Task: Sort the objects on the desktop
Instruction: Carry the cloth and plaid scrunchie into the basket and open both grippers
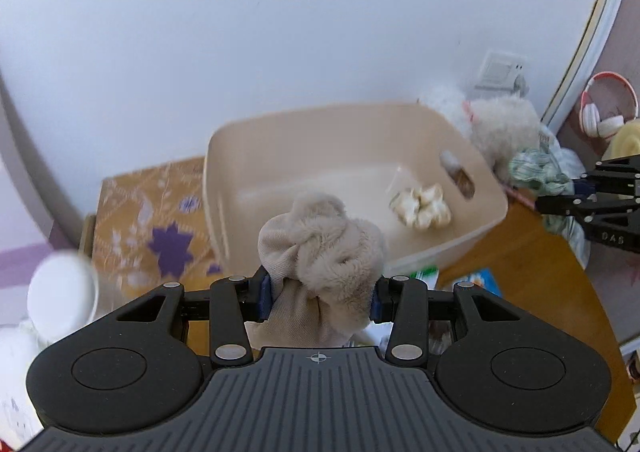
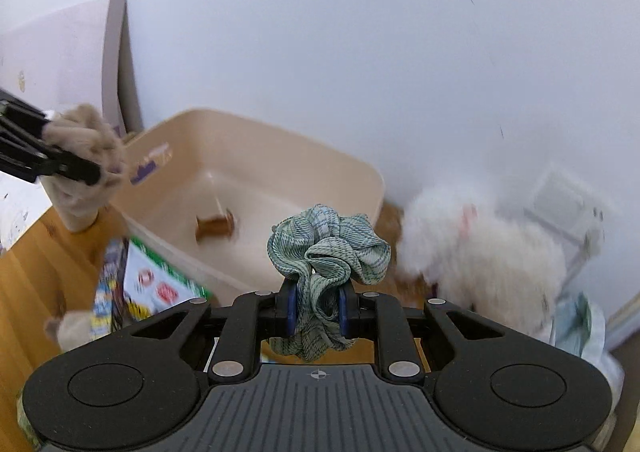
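You have three scrunchies in sight: a beige one (image 1: 320,244) clamped between your left fingers, a green one (image 2: 326,252) pinched between your right fingers, and a cream one (image 1: 421,205) lying ahead of the left fingers inside the bin (image 1: 280,139). That is one bin, ahead of both pairs of fingers. One fluffy white toy (image 2: 480,248) sits right of the right fingers. One pair of headphones (image 1: 604,107) hangs far right of the left fingers. Two booklets (image 2: 152,284) lie left of the right fingers.
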A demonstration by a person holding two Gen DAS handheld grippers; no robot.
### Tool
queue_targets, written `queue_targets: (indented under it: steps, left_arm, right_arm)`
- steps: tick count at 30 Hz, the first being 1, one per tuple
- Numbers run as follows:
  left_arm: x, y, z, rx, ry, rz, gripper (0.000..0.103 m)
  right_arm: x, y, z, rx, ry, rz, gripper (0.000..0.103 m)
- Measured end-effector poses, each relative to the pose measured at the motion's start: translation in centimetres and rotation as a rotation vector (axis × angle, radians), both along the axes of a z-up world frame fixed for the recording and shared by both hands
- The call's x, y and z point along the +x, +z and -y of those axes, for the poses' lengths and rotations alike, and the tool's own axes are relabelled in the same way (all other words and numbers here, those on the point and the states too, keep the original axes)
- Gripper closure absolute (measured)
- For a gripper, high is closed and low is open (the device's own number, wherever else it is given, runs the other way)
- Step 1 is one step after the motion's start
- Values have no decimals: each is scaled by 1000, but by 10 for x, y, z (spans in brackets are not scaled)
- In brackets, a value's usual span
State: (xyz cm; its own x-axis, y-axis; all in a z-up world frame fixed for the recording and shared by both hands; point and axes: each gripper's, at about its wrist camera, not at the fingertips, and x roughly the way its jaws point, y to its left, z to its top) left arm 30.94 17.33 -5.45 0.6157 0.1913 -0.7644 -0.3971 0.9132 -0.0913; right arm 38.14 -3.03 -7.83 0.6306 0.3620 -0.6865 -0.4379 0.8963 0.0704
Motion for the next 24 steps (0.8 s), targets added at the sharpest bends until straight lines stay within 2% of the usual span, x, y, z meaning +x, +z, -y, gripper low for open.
queue_targets:
  steps: [8,9,16,21,24]
  left_arm:
    - [54,17,12,155,-37,31,59]
    - [61,17,13,167,-38,29,59]
    - [89,-6,6,162,10,-15,59]
    - [99,-26,-5,123,117,-44,59]
    - [104,-37,-10,104,148,-70,59]
  right_arm:
    - [31,11,-24,5,-15,28,84]
    - [34,10,-27,3,-68,22,84]
    - [58,-11,-43,-6,-101,-32,84]
    - [71,-34,-55,-29,-136,-89,84]
    - [76,-44,-62,-58,-131,-112,82]
